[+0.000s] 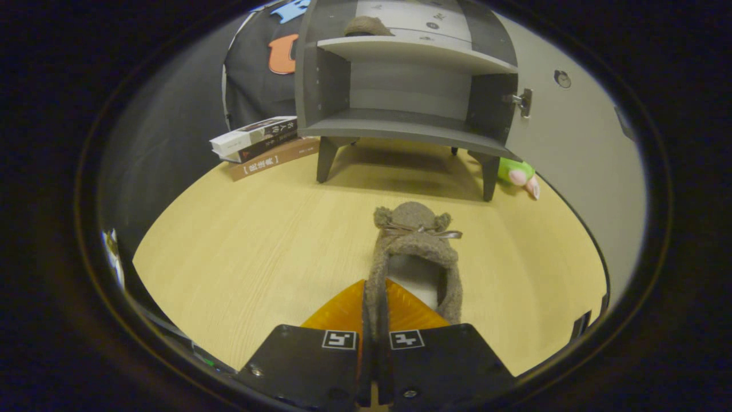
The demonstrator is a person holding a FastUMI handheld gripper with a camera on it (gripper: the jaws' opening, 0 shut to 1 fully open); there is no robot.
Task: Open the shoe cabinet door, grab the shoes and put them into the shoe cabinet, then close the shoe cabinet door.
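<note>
A fuzzy brown slipper [414, 246] with a small bow points toward the cabinet, its side edge pinched between my fingers. My gripper [374, 312] is shut on that edge of the slipper, which seems to hang just above the wooden table [257, 240]. Beyond it stands the grey shoe cabinet [406, 86] on short legs. Its door [572, 143] is swung open to the right. A second brown slipper [367, 26] lies on the upper shelf. The lower shelf is bare.
A stack of books [263, 146] lies left of the cabinet. A green and pink plush toy [517, 174] sits by the cabinet's right front leg, under the open door. Dark booth cloth hangs behind.
</note>
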